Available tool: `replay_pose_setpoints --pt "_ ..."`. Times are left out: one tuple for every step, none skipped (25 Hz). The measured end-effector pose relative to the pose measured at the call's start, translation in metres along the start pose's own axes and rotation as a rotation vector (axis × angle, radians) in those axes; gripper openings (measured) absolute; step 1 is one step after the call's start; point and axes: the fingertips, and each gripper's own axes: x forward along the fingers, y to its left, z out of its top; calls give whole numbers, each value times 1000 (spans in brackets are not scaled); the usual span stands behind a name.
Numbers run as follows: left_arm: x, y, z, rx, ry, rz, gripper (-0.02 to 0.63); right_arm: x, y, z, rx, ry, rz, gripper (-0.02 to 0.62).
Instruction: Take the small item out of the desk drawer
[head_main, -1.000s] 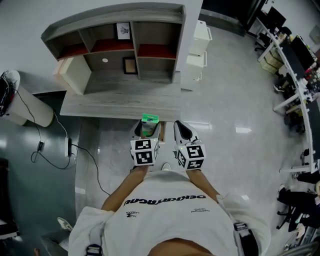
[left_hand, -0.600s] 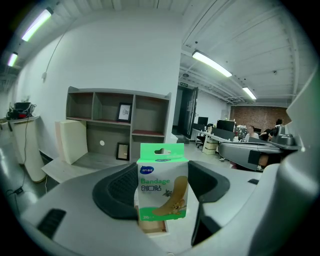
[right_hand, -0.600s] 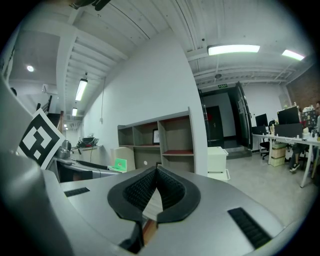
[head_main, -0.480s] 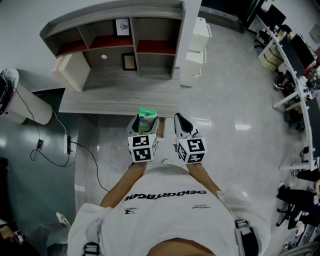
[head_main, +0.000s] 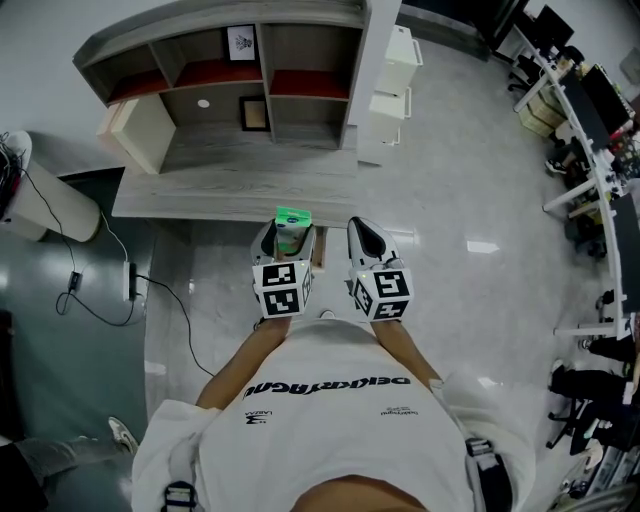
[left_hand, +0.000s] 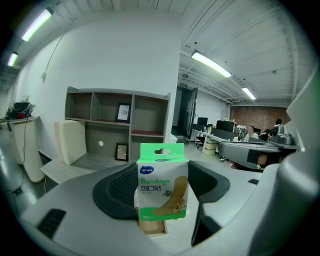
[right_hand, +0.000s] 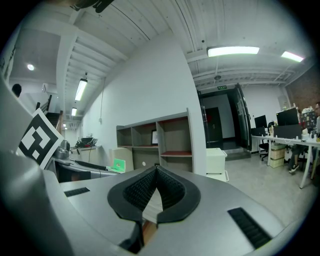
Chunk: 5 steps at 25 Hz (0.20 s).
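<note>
Jaws of the left gripper (head_main: 286, 238) stayed clamped on the bandage box (left_hand: 162, 186), its bottom edge hidden between them, while the right gripper (right_hand: 156, 194) stayed pressed together, empty.

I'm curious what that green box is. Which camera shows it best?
The left gripper view: the box sits front-on between the jaws, its Bandage label readable. The head view shows only its green top from above; the right gripper view, a small green patch.

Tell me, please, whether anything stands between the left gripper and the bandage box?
Nothing visible does: the left gripper is shut on the bandage box, which stands upright between its jaws. The right gripper is shut and empty beside it.
</note>
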Motion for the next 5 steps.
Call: replay_pose_setpoints --pt "1 0 -1 -1 -1 0 325 1 -1 -1 0 1 -1 31" --pt "2 0 -1 -2 -1 1 325 1 -2 -1 -1 1 -1 31" --pt "2 0 0 -3 -2 2 325 2 -2 0 -1 1 0 32" --pt "3 0 0 -4 -3 4 325 2 -3 0 -2 1 0 31" --pt "4 1 1 -5 -4 5 325 3 -4 1 -3 1 1 31"
